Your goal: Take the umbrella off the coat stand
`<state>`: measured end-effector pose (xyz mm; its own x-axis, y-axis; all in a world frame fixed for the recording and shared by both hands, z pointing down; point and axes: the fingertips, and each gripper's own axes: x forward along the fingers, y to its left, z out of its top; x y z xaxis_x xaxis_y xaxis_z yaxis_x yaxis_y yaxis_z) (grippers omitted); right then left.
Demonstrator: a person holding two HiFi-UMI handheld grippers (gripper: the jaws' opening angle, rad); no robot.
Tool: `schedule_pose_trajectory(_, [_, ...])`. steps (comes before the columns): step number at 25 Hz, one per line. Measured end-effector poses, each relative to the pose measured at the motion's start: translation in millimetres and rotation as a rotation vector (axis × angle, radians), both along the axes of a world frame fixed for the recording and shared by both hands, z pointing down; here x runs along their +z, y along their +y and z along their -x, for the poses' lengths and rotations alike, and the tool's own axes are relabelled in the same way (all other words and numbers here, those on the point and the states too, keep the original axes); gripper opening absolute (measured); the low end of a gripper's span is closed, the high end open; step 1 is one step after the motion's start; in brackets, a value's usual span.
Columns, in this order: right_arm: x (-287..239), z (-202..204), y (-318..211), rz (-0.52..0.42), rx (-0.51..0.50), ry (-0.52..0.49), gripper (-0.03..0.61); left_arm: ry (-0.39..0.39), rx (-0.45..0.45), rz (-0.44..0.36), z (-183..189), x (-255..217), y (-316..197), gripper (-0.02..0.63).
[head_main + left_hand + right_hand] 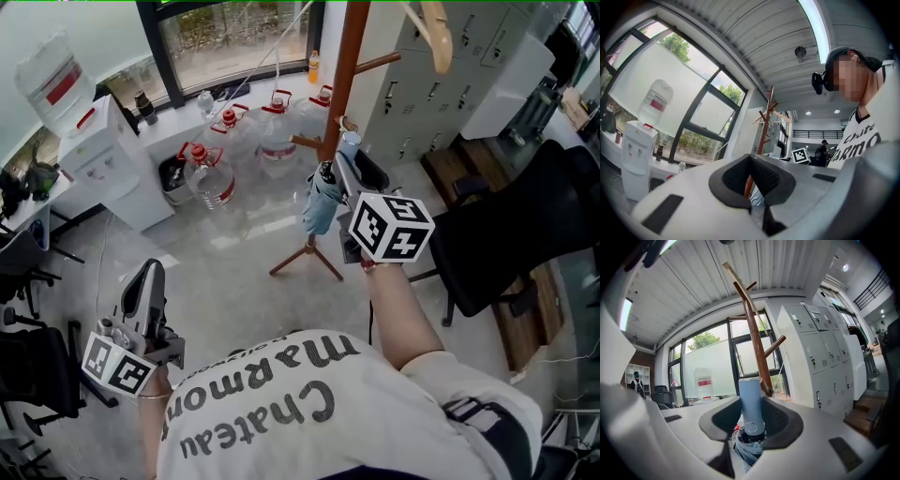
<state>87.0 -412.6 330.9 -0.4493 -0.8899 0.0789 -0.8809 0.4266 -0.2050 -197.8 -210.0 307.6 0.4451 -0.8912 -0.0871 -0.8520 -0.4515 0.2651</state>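
Shirt (281, 403) says "Chateau Marmon" (upside down); right gripper (752, 401) jaws clamp umbrella (319, 208), left gripper (751, 161) jaws apart; water jugs (211, 173) behind coat stand (349, 66).

**Office, open-plan, with a water corner**

Grey metal lockers (422, 103) in a row along one wall. Black swivel chair (525, 225) beside them and a second black chair (37, 375) at the left. White water dispenser (103, 169) with a bottle on top, next to a tall black-framed window (234, 33). Spare water jugs (214, 180) with red caps standing below the window on the polished grey floor (234, 281). Wooden coat stand (342, 94) with a hanger (436, 33) on it. White ribbed ceiling (754, 42) with a strip light (814, 33). Railed upper gallery (811, 134) at the back in the left gripper view. Open white shelves (633, 376) in a far corner in the right gripper view.
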Motion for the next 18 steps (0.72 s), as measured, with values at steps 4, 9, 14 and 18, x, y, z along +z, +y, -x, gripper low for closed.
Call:
schedule_pose_trajectory(4, [-4,-3,4,-0.002,0.001,-0.015,0.152,0.009,0.022,-0.007,-4,-3,-6,0.023])
schedule_pose_trajectory(9, [-6,-6,7,-0.012,0.010,-0.020,0.152,-0.001,0.058,-0.018,-12,-5,-15,0.024])
schedule_pose_trajectory(14, [-5,-11,10,-0.009,0.019,-0.021,0.152,0.002,0.083,-0.024,-19,-5,-20,0.025])
schedule_pose_trajectory(18, [-6,-16,11,-0.012,0.033,-0.030,0.152,0.004,0.090,-0.021,-19,-3,-22,0.024])
